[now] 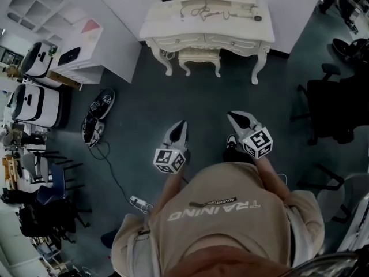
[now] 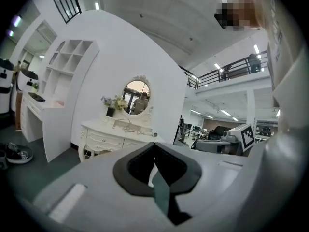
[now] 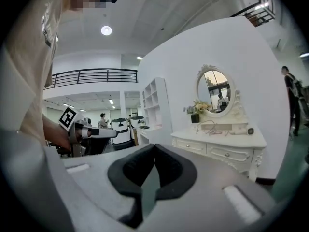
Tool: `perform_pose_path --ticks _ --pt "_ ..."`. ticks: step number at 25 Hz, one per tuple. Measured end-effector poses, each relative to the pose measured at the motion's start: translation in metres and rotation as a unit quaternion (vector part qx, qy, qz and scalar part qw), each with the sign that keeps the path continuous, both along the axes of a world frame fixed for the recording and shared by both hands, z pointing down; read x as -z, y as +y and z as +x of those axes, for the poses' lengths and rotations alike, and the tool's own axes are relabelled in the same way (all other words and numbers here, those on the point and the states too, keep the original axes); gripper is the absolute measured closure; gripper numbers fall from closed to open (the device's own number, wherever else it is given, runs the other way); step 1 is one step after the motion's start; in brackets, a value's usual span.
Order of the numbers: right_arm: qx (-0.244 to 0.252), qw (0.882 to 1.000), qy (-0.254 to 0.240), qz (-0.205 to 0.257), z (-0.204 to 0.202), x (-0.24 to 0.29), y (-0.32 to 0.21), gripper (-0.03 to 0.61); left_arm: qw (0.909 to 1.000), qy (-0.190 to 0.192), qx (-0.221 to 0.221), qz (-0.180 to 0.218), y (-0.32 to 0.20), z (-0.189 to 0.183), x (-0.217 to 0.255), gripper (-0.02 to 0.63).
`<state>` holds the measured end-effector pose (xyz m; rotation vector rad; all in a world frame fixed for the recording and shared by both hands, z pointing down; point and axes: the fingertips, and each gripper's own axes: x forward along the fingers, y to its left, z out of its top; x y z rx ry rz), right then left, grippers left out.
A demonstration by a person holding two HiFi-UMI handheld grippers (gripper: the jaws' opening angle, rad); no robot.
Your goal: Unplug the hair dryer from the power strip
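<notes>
Far ahead stands a white dressing table (image 1: 173,26). On its top lie a looped cord (image 1: 207,11) and a white item with a dark round end (image 1: 256,17), which looks like the hair dryer; the power strip I cannot make out there. That dark end also shows in the right gripper view (image 3: 250,131) and the left gripper view (image 2: 155,134). My left gripper (image 1: 181,124) and right gripper (image 1: 234,116) are held out over the dark floor, well short of the table. Both are shut and empty, the left gripper's pads (image 2: 145,164) and the right gripper's pads (image 3: 169,170) meeting at the tips.
A white stool (image 1: 199,59) sits under the table and an oval mirror (image 3: 215,88) above it. Shoes and a cable (image 1: 98,117) lie on the floor at left, with a white floor power strip (image 1: 138,202) nearer me. Black office chairs (image 1: 331,105) stand at right, a white cabinet (image 1: 75,51) at left.
</notes>
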<state>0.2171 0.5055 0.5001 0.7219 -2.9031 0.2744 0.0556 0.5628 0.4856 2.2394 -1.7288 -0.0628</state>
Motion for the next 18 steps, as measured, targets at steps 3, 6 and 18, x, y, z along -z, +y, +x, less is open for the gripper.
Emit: perform_pose_path --ticks 3,6,18 --pt "0.016 1.000 0.001 0.017 -0.007 0.011 -0.055 0.575 0.9995 -0.026 0.013 0.008 -0.045 -0.005 0.014 0.607" --pt "0.025 0.999 0.002 0.022 -0.006 0.017 -0.102 0.574 0.9986 -0.039 0.033 0.012 -0.087 -0.009 0.024 0.607" --pt "0.084 0.996 -0.018 0.011 -0.022 0.015 -0.222 0.575 0.9984 -0.020 0.053 0.000 -0.225 0.003 0.021 0.607"
